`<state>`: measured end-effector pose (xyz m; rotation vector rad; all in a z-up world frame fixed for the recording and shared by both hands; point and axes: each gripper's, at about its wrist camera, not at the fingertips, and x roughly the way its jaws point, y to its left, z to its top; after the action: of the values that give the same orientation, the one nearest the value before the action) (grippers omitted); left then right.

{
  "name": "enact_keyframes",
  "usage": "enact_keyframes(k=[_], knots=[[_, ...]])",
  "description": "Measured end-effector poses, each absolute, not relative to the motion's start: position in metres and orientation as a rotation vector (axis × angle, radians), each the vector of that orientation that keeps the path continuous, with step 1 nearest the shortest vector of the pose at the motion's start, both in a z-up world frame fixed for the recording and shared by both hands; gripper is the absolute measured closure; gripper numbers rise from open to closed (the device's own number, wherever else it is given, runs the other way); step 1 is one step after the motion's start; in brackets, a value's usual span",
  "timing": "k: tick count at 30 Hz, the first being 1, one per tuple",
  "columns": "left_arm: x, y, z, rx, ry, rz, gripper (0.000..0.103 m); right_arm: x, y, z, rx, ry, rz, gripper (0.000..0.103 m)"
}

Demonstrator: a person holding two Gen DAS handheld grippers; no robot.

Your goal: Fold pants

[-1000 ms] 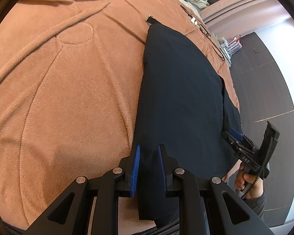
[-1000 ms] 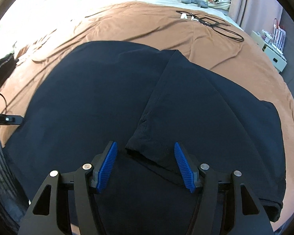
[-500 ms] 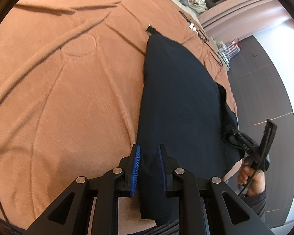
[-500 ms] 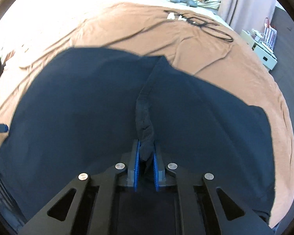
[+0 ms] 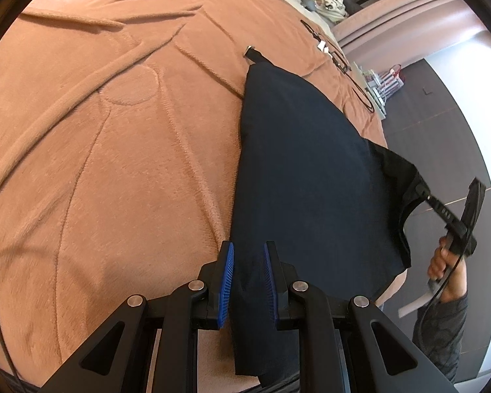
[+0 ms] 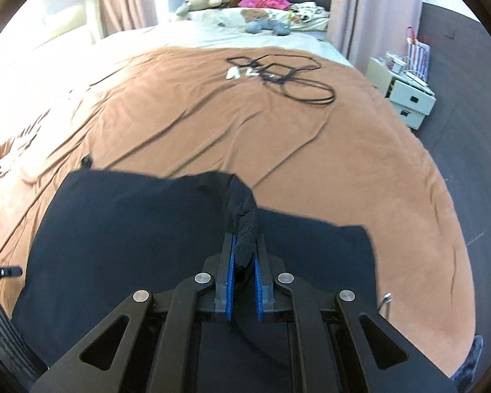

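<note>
While smooth dark pants drape over the plush brown blanket, the left gripper pinches one edge and the right gripper, jaws just closed, clamps bunched fabric.

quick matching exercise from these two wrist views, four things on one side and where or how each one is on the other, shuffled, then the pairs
Things:
1. pants
2. black cable
3. right gripper
4. white drawer unit

Places or states:
A. on the floor beside the bed
B. shut on a bunched fold of dark cloth
C. spread dark across the brown blanket
D. coiled on the blanket toward the pillows

Pairs: 1-C, 2-D, 3-B, 4-A
</note>
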<state>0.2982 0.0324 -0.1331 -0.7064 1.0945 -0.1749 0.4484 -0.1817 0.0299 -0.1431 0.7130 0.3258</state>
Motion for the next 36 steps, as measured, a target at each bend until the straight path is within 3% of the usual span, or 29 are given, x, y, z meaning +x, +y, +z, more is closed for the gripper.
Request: enact_keyframes(k=[4,7,9,11,13,25,27,29,33,35,36], knots=[[0.302,0.027,-0.132,-0.698,1.096,-0.181,0.084,0.469,-0.192,0.037,-0.153,0.702,0.257,0.096],[0.305,0.024,-0.132,-0.694,1.104,-0.183,0.084,0.482,-0.197,0.037,-0.131,0.718,0.213,0.089],[0.305,0.023,-0.134,-0.693,1.107,-0.183,0.084,0.484,-0.206,0.039,-0.086,0.714,0.201,0.071],[0.305,0.023,-0.136,-0.693,1.11,-0.182,0.084,0.479,-0.213,0.042,-0.056,0.691,0.199,0.028],[0.306,0.022,-0.137,-0.691,1.116,-0.178,0.083,0.475,-0.218,0.038,-0.037,0.678,0.204,0.023],[0.304,0.018,-0.137,-0.68,1.113,-0.174,0.079,0.475,-0.233,-0.011,-0.069,0.83,0.249,0.023],[0.304,0.018,-0.137,-0.685,1.114,-0.181,0.079,0.481,-0.236,-0.014,-0.069,0.853,0.261,0.032],[0.303,0.017,-0.137,-0.684,1.113,-0.187,0.079,0.489,-0.241,-0.017,-0.076,0.895,0.263,0.051],[0.304,0.015,-0.138,-0.68,1.116,-0.19,0.079,0.496,-0.245,-0.03,-0.088,0.974,0.231,0.068],[0.304,0.014,-0.139,-0.678,1.12,-0.191,0.079,0.497,-0.247,-0.031,-0.076,0.98,0.236,0.09],[0.304,0.014,-0.139,-0.675,1.121,-0.192,0.079,0.497,-0.248,-0.03,-0.073,0.974,0.239,0.095]])
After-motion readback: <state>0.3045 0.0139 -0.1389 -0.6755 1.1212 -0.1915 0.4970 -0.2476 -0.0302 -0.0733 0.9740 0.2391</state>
